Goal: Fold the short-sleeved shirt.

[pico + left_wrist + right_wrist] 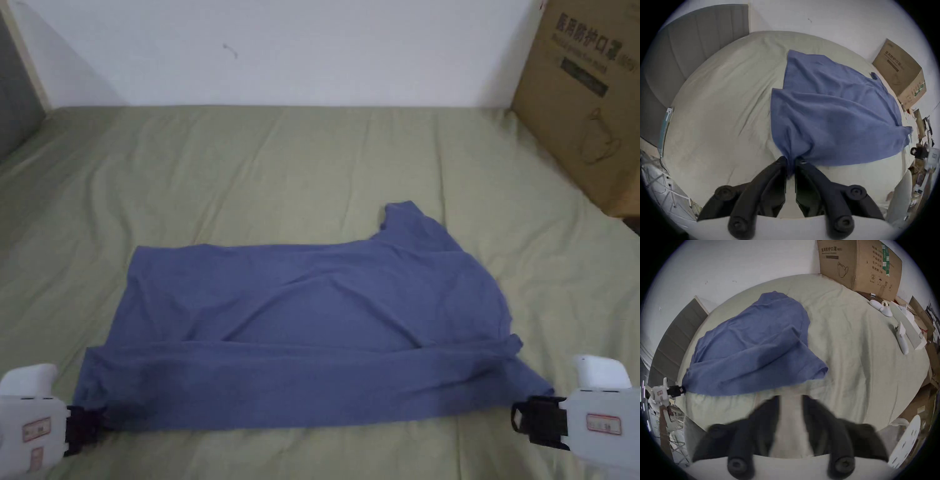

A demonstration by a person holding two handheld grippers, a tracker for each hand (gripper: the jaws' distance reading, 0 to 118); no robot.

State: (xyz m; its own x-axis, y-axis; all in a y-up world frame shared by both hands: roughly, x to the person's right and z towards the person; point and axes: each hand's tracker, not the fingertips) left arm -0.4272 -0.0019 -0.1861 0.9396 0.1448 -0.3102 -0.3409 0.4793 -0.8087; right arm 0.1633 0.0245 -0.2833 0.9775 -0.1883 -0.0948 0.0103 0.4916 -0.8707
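A blue short-sleeved shirt (312,325) lies spread sideways on the olive-green bed (281,162), with its near long edge folded over as a band across the front. One sleeve (406,219) points toward the wall. My left gripper (87,425) is at the shirt's near left corner; in the left gripper view it (791,164) is shut on a pinch of the blue fabric (826,113). My right gripper (522,422) sits just off the near right corner. In the right gripper view it (791,398) stands open, and the shirt (750,345) lies just beyond its tips.
A large cardboard box (587,100) stands at the bed's far right corner against the white wall. A grey headboard (19,106) borders the left side. Small white objects (881,308) lie on the bed near the box. The near bed edge runs just below both grippers.
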